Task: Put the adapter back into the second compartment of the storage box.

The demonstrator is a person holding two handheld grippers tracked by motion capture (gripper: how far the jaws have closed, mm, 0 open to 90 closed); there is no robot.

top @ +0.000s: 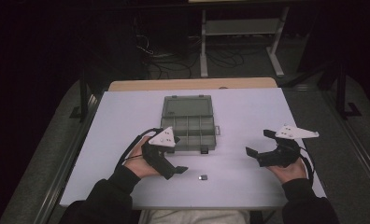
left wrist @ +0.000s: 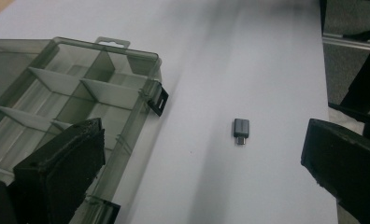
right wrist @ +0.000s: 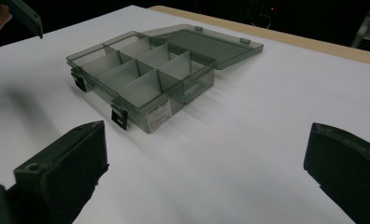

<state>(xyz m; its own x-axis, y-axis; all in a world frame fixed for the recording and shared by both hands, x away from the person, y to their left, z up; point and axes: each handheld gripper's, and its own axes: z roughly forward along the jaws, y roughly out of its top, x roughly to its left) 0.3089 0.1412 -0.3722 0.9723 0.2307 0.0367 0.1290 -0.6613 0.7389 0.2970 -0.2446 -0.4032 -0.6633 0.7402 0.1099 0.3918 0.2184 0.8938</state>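
A smoky, clear compartment box (top: 189, 125) lies open in the middle of the white table (top: 248, 112), its lid folded flat on the far side and its small dividers bare as far as the pictures tell. Just in front of the box, toward the person and a little to the right of its front latches, a small grey USB adapter (top: 202, 177) lies alone on the table, its plug end pointing away from the box in the left gripper view (left wrist: 240, 130). The left gripper (top: 174, 170) hovers beside the box's front left corner, close to the adapter, with its jaws spread wide and nothing between them; its own view frames the adapter between the two black jaws. The right gripper (top: 255, 144) waits well off the box's right side, jaws likewise apart and empty, aimed toward the box (right wrist: 145, 74). The step in hand looks like the approach to pick up the adapter. The next move likely calls for lowering the left gripper over it, closing squarely on its narrow sides since it is small and lies flat, then carrying it over the front wall into a compartment.
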